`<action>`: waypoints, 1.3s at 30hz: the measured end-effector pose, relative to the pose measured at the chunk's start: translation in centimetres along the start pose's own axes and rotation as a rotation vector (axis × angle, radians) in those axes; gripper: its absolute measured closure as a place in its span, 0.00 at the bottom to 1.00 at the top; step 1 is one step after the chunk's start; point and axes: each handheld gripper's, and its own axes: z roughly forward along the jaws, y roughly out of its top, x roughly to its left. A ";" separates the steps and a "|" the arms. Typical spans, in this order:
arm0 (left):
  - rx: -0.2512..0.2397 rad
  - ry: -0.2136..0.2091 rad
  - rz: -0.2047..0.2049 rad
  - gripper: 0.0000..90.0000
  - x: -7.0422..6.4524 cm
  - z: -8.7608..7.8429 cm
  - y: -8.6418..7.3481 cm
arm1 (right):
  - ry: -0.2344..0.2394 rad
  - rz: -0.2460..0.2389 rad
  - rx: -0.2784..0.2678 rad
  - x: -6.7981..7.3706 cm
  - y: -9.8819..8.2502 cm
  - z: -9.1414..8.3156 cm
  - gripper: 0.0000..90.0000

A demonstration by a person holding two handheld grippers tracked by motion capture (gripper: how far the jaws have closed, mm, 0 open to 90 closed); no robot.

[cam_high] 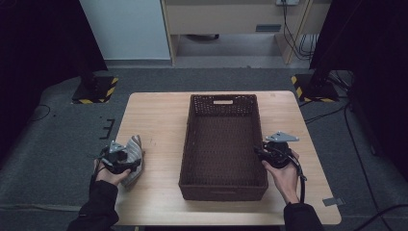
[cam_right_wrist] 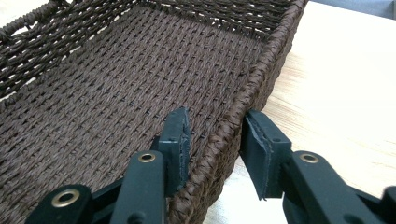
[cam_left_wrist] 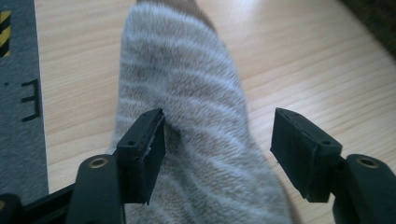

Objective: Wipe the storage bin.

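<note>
From the high view, we have a dark woven basket (cam_high: 223, 147) in the middle of the wooden table (cam_high: 154, 115), and nothing lies inside it. Our left gripper (cam_high: 126, 155) sits at the table's left edge over a striped grey sock (cam_high: 135, 145), which lies flat on the wood well apart from the basket. Our right gripper (cam_high: 262, 153) is at the basket's right wall, near the corner closest to us. So we judge the work as barely begun: the sock is not yet lifted, and carrying it over and dropping it in are all left.

In the left gripper view, our jaws stand wide apart and released, one on each side of the sock (cam_left_wrist: 196, 116). The left pad appears to touch the fuzzy cloth, while the right pad hangs clear of it above the bare table (cam_left_wrist: 303, 60). Nothing is pinched yet; we take the next step to be closing on the fabric.

In the right gripper view, our jaws straddle the braided rim of the basket (cam_right_wrist: 243, 107), one pad inside the wall and one outside. A narrow gap shows at each pad, so we read this as bracketing the wall rather than clenching it. It looks meant to steady the basket while the sock comes over.
</note>
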 end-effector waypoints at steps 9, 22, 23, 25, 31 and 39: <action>0.009 -0.006 -0.053 0.66 0.9 0.7 -0.3 | 0.001 0.003 -0.006 0.0 0.0 0.0 0.69; -0.180 -0.062 -0.085 0.70 0.4 -1.1 4.4 | 0.017 0.014 -0.006 -0.1 -0.1 0.1 0.72; -0.186 -0.066 -0.083 0.70 0.2 -1.0 4.9 | 0.018 0.013 -0.006 -0.1 -0.1 0.1 0.72; -0.185 -0.072 -0.073 0.70 0.0 -0.6 5.8 | 0.021 0.013 -0.007 -0.1 -0.1 0.1 0.72; -0.200 -0.075 -0.051 0.70 -0.5 0.9 9.1 | 0.027 0.008 -0.003 -0.2 -0.1 0.1 0.73; -0.247 -0.106 -0.053 0.70 -1.3 3.2 13.2 | 0.053 0.003 -0.009 -0.2 0.0 0.3 0.74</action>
